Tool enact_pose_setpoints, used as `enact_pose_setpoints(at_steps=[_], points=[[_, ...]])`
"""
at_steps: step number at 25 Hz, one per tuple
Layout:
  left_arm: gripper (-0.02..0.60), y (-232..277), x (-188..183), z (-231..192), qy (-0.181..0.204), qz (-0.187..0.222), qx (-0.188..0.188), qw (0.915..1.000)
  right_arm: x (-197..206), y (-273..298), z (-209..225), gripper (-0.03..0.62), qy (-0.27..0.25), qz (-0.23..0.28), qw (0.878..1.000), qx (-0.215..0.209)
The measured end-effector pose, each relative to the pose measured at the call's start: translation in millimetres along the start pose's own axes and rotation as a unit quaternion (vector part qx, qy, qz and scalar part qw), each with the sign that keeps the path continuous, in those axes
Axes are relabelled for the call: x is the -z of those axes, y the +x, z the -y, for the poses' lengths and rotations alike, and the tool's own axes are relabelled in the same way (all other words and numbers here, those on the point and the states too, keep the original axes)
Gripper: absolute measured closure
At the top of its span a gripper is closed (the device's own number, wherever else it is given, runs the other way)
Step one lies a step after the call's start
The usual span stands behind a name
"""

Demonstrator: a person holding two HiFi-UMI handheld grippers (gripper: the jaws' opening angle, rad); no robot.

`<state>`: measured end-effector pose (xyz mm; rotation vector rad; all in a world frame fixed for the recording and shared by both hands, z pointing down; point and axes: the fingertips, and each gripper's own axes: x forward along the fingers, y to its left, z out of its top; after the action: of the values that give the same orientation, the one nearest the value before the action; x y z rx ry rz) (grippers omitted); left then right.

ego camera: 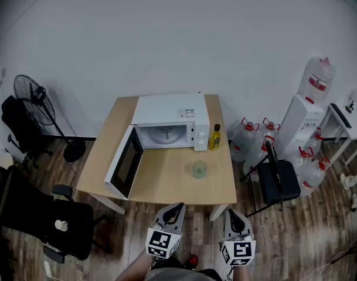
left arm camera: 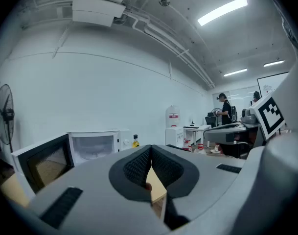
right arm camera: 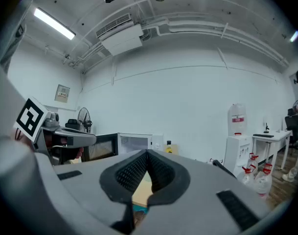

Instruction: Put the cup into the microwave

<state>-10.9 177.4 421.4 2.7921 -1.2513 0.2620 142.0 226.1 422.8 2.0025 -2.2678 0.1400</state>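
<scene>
Cup (ego camera: 199, 168), translucent and pale green, is seen upright in the lower middle of the head view. It stands on the wooden table (ego camera: 166, 186), out in front of the microwave (ego camera: 166, 109) and well apart from both grippers. Whether anything is in the cup cannot be told.

The white microwave is set at the far edge of the table, in the centre of the frame. Its door (ego camera: 124, 163) is swung wide open toward the lower left, and a round glass turntable (ego camera: 166, 134) is visible inside the cavity. A yellow bottle (ego camera: 215, 137) with a dark cap stands just beside the microwave's control panel, above and slightly right of the cup.

The left gripper (left arm camera: 150, 149) is closed, its ribbed pads pressed together with nothing between them. The right gripper (right arm camera: 147, 152) is likewise closed and empty. In the head view both are held at the bottom edge of the frame, short of the table's near edge, and neither touches anything.

A black chair (ego camera: 278, 177) is placed at the right of the table, with several water jugs (ego camera: 247, 138) on the floor behind it and a water dispenser (ego camera: 302, 119) further right. A standing fan (ego camera: 31, 95) is seen at the upper left, and a black office chair (ego camera: 46, 218) at the lower left. The stretch of table between the cup and the open microwave is bare wood.
</scene>
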Motion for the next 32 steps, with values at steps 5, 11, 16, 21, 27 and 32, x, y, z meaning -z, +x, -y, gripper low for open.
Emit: enact_pose_setpoints(at_steps=[5,11,16,21,27,32], points=[[0.558,2.1,1.1,1.1,0.002,0.001,0.0,1.0,0.8,0.2,1.5,0.576,0.013,0.001,1.0,-0.005],[0.558,9.5,4.1,1.4,0.001,-0.004,0.001,1.0,3.2,5.8,7.7,0.576,0.015,-0.003,1.0,-0.002],[0.558,24.2,3.9,-4.4,-0.002,-0.005,0.002,1.0,6.1,20.2,9.0,0.576,0.015,-0.01,1.0,-0.006],[0.558,50.1,8.3,-19.6,-0.006,-0.016,0.009,0.9998,12.1,41.3,15.6,0.576,0.02,-0.022,1.0,0.001],[0.558,94.1,18.6,-44.2,-0.008,-0.034,0.033,0.9988,24.7,82.6,25.0,0.576,0.036,-0.04,0.998,0.022],[0.558,129.9,34.4,-63.1,-0.011,-0.06,0.054,0.9967,37.5,120.1,24.7,0.576,0.053,-0.058,0.996,0.03]])
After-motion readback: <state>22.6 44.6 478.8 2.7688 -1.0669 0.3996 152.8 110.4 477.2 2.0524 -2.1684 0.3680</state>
